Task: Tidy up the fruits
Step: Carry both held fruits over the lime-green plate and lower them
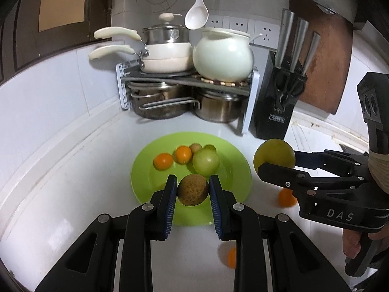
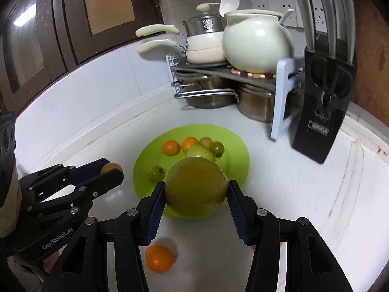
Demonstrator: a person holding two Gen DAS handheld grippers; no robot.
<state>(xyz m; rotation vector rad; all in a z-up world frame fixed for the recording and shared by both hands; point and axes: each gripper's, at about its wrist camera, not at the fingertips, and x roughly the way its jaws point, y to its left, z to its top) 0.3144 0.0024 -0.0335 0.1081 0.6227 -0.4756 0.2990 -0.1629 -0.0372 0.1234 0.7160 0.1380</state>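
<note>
Left tool (image 1: 192,193) clamped on a small brown speckled fruit (image 1: 192,189), blue pads pressed to both its sides, held above the near rim of the green plate (image 1: 145,170). Right tool (image 2: 196,192) clamped on a large yellow-green fruit (image 2: 196,187), likewise pinched from both sides, raised over the near edge of the green plate (from the left wrist view, off to the plate's right side, clear of the table (image 1: 85,170)).

On the green plate, toward its far half: two small oranges (image 1: 163,161) side by side, a green tomato (image 1: 206,161) just right of them and touching the nearer one, a small brown nut-like fruit (image 1: 195,147) behind, and a small dark-green fruit (image 2: 217,148) beside that. One more small green tomato (image 2: 156,172) on the plate's left part, seen only from the right wrist view.

Off the plate, on the white table: one loose orange (image 2: 159,258) near of the plate, under the right tool; another orange (image 1: 287,197) right of the plate, partly hidden behind the right tool.

Beyond the green plate, in the corner: a rack (image 1: 184,79) with cream pans (image 1: 167,58) and a round white pot (image 1: 222,54) on top, steel pots (image 1: 218,107) beneath. Right of the rack, a black knife block (image 1: 279,102), with a brown cutting board (image 1: 325,56) leaning on the wall behind it. White ladle (image 1: 197,12) hanging above.
</note>
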